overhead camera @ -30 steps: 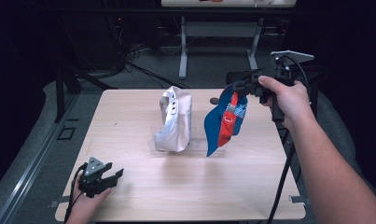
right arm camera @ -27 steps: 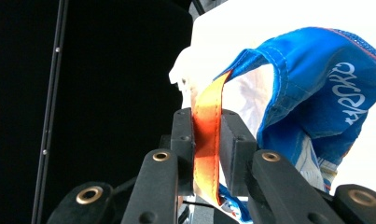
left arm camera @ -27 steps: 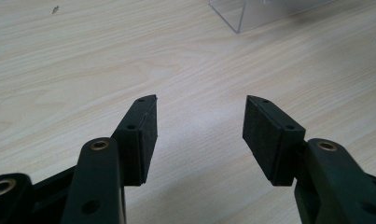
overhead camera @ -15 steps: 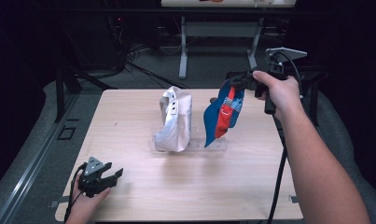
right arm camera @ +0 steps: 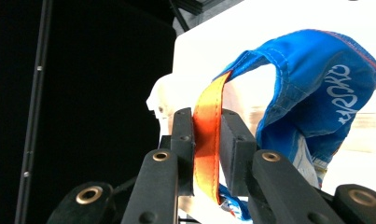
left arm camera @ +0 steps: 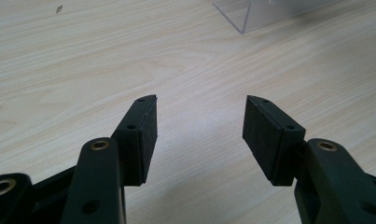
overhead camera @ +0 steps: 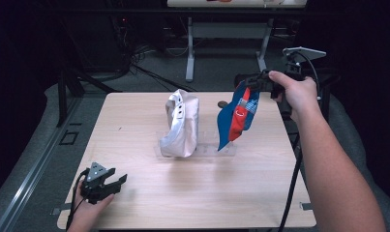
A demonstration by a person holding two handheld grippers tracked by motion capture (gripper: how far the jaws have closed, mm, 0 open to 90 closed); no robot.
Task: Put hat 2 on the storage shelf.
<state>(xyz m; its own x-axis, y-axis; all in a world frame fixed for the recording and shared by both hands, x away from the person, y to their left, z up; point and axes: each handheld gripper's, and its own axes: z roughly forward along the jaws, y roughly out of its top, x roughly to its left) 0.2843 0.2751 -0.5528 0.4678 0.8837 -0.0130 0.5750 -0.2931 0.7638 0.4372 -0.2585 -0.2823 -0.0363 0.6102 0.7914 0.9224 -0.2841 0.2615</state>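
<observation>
A blue cap [overhead camera: 235, 120] with an orange-red strap hangs in the air over the right of the table. My right gripper [overhead camera: 247, 83] is shut on it. In the right gripper view the jaws pinch the orange strap [right arm camera: 207, 140], and the blue cap [right arm camera: 316, 93] curls away to the right. A white cap [overhead camera: 181, 124] stands upright on a clear plastic stand [overhead camera: 220, 149] at the table's middle. My left gripper [overhead camera: 119, 182] rests open near the front left corner. In the left gripper view its open left gripper [left arm camera: 199, 130] has bare wood between the pads.
The light wooden table [overhead camera: 134, 203] stands on a grey floor with dark surroundings. A corner of the clear stand [left arm camera: 251, 14] lies beyond my left gripper. A small dark object [overhead camera: 222, 103] lies on the table behind the blue cap. Metal table legs [overhead camera: 189, 48] stand beyond the far edge.
My right gripper has lifted the blue cap slightly up and toward the far side. The left gripper has stayed still.
</observation>
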